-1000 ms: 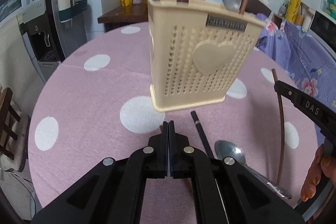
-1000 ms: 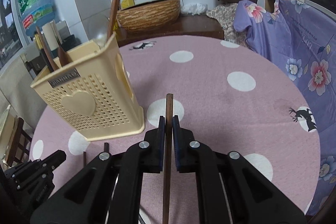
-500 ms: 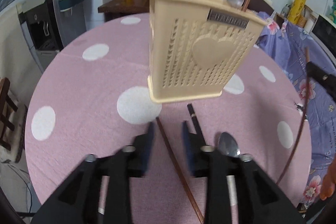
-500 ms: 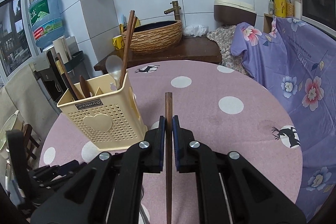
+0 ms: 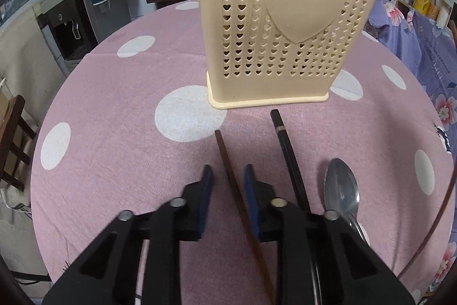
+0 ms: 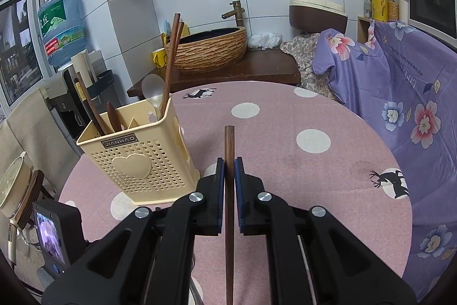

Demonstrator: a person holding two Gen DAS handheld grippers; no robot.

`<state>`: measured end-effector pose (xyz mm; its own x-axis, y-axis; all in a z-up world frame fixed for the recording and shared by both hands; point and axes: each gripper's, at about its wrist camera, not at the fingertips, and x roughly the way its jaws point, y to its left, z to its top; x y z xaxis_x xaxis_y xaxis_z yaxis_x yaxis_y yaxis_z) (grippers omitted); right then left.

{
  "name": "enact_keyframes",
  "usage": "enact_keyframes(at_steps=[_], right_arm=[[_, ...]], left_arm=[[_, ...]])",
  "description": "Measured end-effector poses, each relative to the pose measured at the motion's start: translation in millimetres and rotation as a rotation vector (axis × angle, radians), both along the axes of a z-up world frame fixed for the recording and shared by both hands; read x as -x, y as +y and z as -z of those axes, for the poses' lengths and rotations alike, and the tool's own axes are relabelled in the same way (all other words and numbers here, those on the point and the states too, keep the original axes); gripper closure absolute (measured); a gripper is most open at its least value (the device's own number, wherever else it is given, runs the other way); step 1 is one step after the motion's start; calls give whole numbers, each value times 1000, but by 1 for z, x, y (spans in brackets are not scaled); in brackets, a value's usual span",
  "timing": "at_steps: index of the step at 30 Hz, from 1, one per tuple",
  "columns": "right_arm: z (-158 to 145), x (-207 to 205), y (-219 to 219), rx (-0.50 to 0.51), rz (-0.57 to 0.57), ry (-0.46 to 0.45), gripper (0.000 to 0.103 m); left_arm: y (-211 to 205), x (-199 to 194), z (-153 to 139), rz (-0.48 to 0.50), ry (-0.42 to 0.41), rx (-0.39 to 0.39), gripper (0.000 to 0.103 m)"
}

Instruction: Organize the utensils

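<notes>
My left fingers point(image 5: 227, 176) are apart, straddling a brown chopstick point(image 5: 228, 162) that lies flat on the worktop point(image 5: 114, 105); its tip pokes out just ahead of the pads, can't tell if either pad touches it. Just right of those fingers: a black chopstick point(image 5: 285, 145), roughly parallel, then a metal spoon point(image 5: 341, 190) bowl-forward beyond that. Straight ahead of both chopstick tips, near but not touching, stands the cream utensil holder point(image 5: 285, 27) with the heart front. My right fingers point(image 6: 228, 170) are clamped on a second brown chopstick point(image 6: 229, 145), held off the worktop, running along the fingers with its end sticking out past the tips. From that side the holder is ahead-left and already carries two tall brown chopsticks point(image 6: 170, 59), a pale spoon point(image 6: 152, 90) and darker utensils point(image 6: 94, 107) in the left compartments. Pink polka-dot cloth covers the worktop.
</notes>
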<state>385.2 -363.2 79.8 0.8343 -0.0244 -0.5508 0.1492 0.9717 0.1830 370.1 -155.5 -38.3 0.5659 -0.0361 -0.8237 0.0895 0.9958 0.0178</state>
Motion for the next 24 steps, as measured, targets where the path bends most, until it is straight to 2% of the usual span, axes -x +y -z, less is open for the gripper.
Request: enact_keyframes(at_steps=[2,9,13,17,21,24], right_arm=[[1,0,0,-1,3,1,95],[3,-1,0,-8,2,1,95],[0,2,-1,-16,-5,-10,95],[-8,8,-3,-23,-22,-38,95],[-24,17,-5,-28,-47,-72,95],[-39,24,-7,-21,-60,-101,95]], left_arm=[[0,-3,0,-8,7,1,94],[2,-6,-1,-3,9,32,96],[6,-2,-11,6,-22,59,96],[13,7,-39,28,-86,111,96],[26,19,-84,63,-192,162,96],[34,31,-117,92,-274,167,97]])
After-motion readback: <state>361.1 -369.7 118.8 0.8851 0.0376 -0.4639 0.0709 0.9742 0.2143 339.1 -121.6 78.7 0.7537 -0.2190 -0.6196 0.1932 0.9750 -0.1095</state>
